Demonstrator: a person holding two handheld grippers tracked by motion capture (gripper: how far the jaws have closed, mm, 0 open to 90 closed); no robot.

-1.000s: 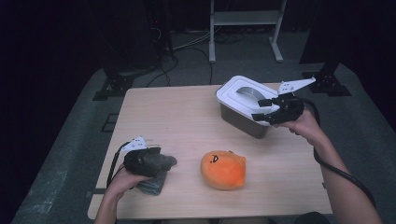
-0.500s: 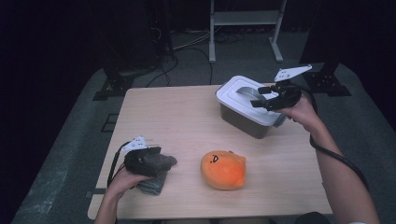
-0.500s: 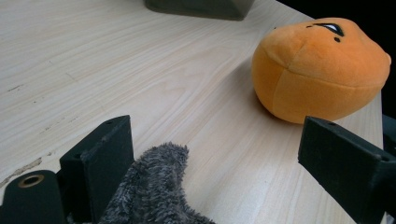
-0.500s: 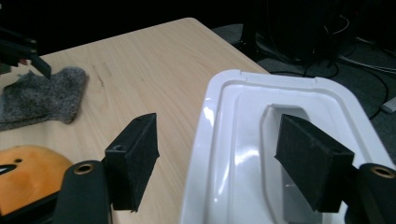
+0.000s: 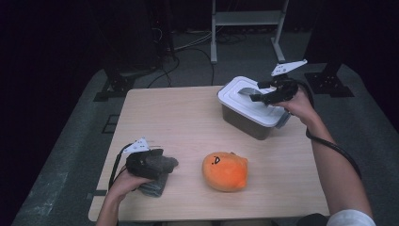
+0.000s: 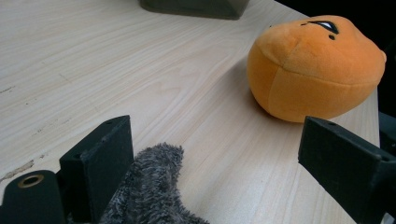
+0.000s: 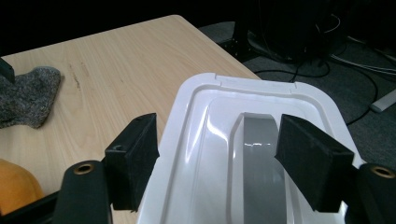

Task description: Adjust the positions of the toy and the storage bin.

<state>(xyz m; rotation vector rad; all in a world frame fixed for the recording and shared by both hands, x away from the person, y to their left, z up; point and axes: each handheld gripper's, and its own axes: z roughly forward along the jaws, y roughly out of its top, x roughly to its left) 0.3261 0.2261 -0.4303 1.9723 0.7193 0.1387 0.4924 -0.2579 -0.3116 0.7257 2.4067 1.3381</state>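
Observation:
A grey box with a white lid stands at the table's far right. My right gripper hovers over it, open. In the right gripper view its jaws stand on either side of the lid's grey handle, and my right gripper holds nothing. An orange plush toy lies near the front middle. My left gripper rests at the front left on a grey fuzzy cloth, open. In the left gripper view the cloth lies by the left jaw and the plush is ahead.
The wooden table has bare room across its left and middle. A white metal stand and cables are on the floor behind. The right gripper's cable trails along the forearm.
My right gripper has moved a little back and left, from the box's near right side to above the lid's handle. The left hand and its gripper have not moved.

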